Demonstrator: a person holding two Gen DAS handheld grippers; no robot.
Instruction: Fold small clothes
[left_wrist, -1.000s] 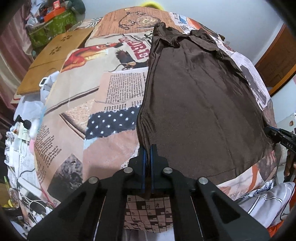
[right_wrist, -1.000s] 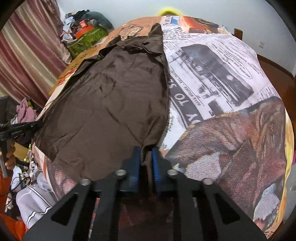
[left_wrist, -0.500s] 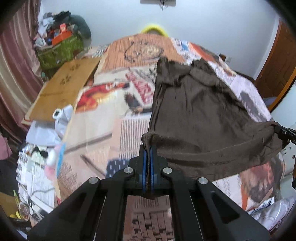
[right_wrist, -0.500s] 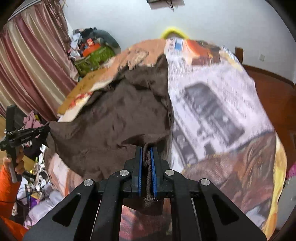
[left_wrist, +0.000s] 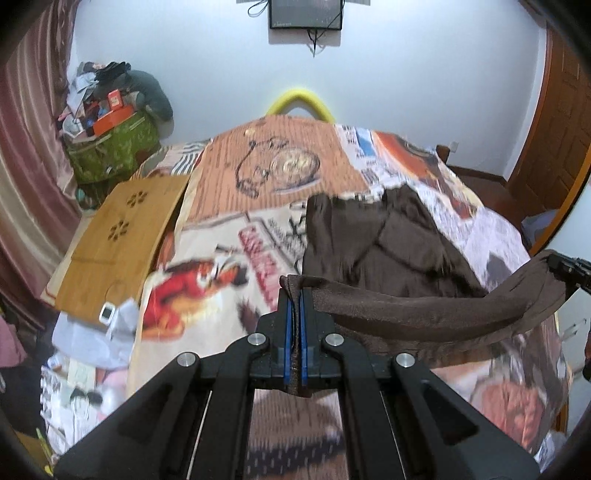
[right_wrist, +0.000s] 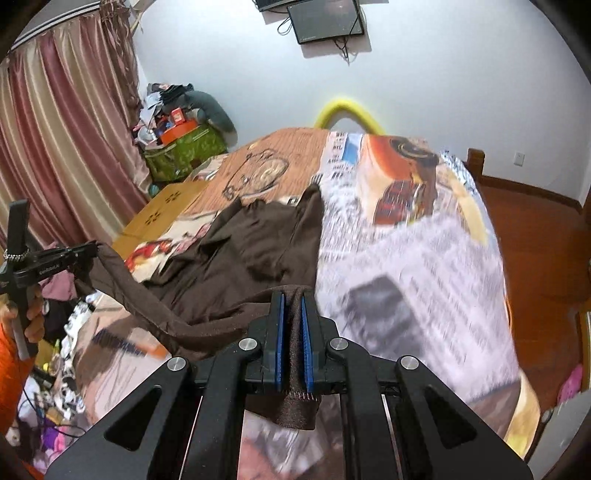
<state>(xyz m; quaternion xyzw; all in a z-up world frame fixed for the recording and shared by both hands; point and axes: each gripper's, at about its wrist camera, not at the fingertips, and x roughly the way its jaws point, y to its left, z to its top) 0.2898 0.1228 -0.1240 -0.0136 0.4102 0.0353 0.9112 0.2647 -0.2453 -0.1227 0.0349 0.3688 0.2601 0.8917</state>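
Mid-fold, first fold under way. Grips one near corner of the brown garment (left_wrist: 388, 243) in the left tool (left_wrist: 294, 295), blue pads pressed nearly together with only a thin pinch of cloth between and a tuft poking out behind. Grips the other near corner in the right tool (right_wrist: 291, 299), closed narrow on a thicker bunch, stitched edge dangling below the pads. Holds the hem (left_wrist: 424, 314) up off the bed (right_wrist: 424, 277) as a sagging band strung from one tool to the other, slack rather than taut. Leaves the far half of the garment lying on the printed bedcover towards the headboard, rumpled, with a seam or neckline showing dark across it; cannot tell which. Shows a hand (right_wrist: 33, 317) wrapped round the left tool's handle at the edge of the right wrist view. Judged from this: near edge raised ready to go over the far half, fold not yet laid. Calls next for carrying both corners forward together, level with each other, spreading them a little apart to take out the sag, then lowering the hem onto the far edge so the sides line up. Calls for opening both tools only once the cloth rests flat, lest a corner drag back or flip. Risks a crooked fold if one side leads, given the slippery look of the fabric.
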